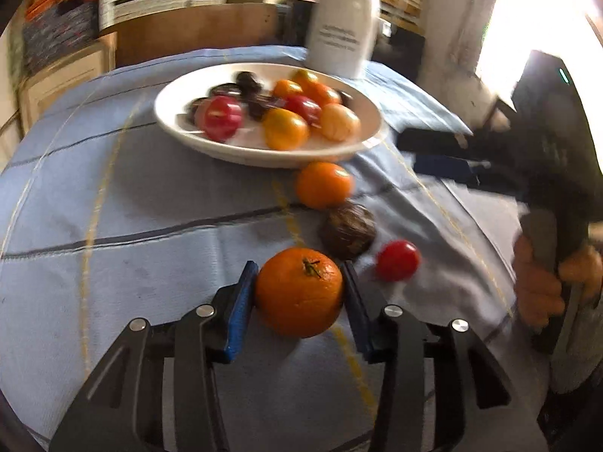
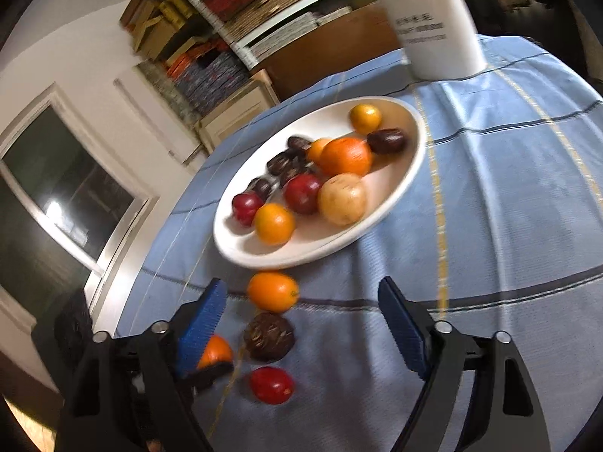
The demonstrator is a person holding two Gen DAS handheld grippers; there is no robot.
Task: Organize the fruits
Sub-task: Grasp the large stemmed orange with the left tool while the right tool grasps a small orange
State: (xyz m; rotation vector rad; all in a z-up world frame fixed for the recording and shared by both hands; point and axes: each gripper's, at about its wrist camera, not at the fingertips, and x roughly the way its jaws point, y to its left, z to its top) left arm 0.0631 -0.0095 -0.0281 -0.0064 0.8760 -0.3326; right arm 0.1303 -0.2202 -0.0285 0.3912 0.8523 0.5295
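My left gripper (image 1: pixel 299 282) is shut on a large orange (image 1: pixel 299 292) and holds it low over the blue cloth. Beyond it lie a small orange (image 1: pixel 323 184), a dark brown wrinkled fruit (image 1: pixel 347 231) and a red fruit (image 1: pixel 397 260). A white plate (image 1: pixel 361 139) holds several red, orange, yellow and dark fruits. My right gripper (image 2: pixel 301 324) is open and empty above the loose small orange (image 2: pixel 273 290), the brown fruit (image 2: pixel 268 336) and the red fruit (image 2: pixel 271 385). The held orange (image 2: pixel 216 352) shows behind its left finger. The plate (image 2: pixel 399 188) lies further off.
A tall white bottle (image 1: pixel 341 22) stands behind the plate; it also shows in the right wrist view (image 2: pixel 433 19). The blue checked cloth (image 1: pixel 132 196) covers a round table. Shelves with books and boxes (image 2: pixel 233 7) stand behind. The right gripper body (image 1: pixel 546 158) is at the right.
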